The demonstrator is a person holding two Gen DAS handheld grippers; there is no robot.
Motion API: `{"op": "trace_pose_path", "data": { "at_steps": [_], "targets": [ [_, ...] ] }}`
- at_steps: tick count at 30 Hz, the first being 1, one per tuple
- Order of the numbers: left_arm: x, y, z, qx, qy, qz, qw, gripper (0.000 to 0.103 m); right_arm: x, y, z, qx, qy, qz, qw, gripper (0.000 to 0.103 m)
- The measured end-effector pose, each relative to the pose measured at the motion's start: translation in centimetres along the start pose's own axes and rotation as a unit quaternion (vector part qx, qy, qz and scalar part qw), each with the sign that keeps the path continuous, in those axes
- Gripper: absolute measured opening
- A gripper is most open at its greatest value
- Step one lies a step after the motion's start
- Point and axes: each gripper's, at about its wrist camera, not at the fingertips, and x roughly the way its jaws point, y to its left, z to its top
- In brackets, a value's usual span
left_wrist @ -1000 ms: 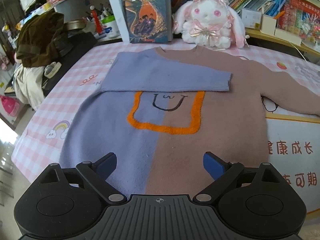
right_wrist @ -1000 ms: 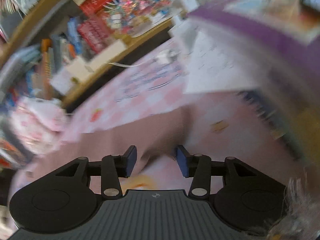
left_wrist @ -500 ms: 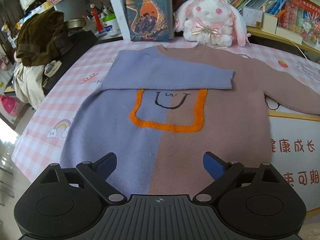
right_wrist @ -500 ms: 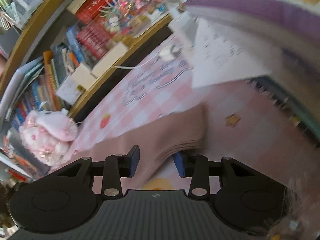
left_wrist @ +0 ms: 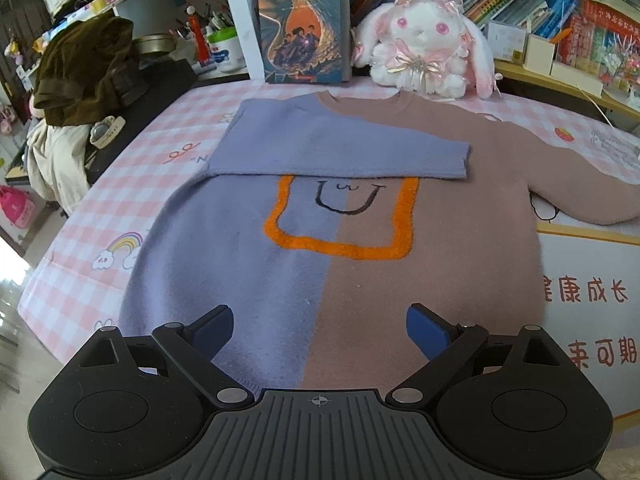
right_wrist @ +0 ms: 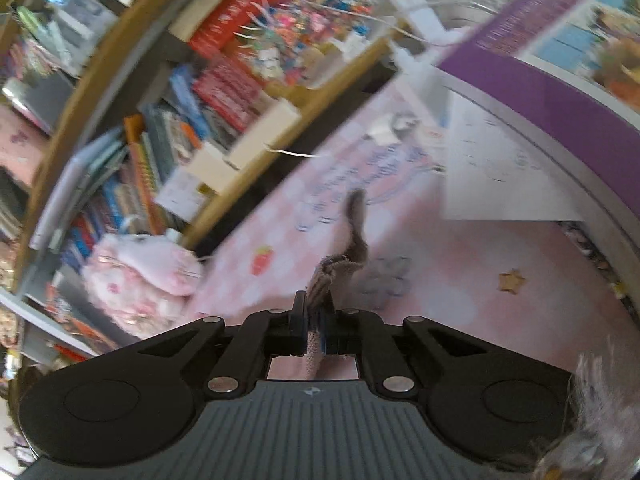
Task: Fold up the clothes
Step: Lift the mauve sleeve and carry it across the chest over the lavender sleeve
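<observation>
Left wrist view: my left gripper [left_wrist: 319,330] is spread wide, grasping nothing, above the sweater's hem.
Sweater [left_wrist: 360,248]: flat on the pink checked tablecloth [left_wrist: 80,248], purple sleeve [left_wrist: 336,148] folded across the chest.
Right gripper [right_wrist: 315,326]: my fingers have just been closing, now clenched on the brown cuff [right_wrist: 340,272], raised off the cloth.
Behind: book [left_wrist: 304,24], plush rabbit [left_wrist: 424,44].

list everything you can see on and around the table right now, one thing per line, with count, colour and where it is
sweater: one, purple and pink, flat on tablecloth, purple sleeve folded across chest
tablecloth: one, pink checked
book: one, dark cover, upright behind sweater
plush rabbit: one, white and pink, beside book
brown garment: one, heaped far left
bookshelves: coloured books, behind
left gripper: open, over hem
right gripper: just closed on pink sleeve cuff
</observation>
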Motion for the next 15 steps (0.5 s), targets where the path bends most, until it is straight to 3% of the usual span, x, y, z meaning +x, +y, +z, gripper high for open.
{"op": "trace_pose_path", "data": {
  "at_steps": [15],
  "targets": [
    [-0.5, 5.1, -0.8, -0.022, -0.053, -0.006, 0.9984, 0.095, 2.0, 12.9, -2.3, -0.077, 0.017, 0.13, 0.988, 0.005]
  ]
}}
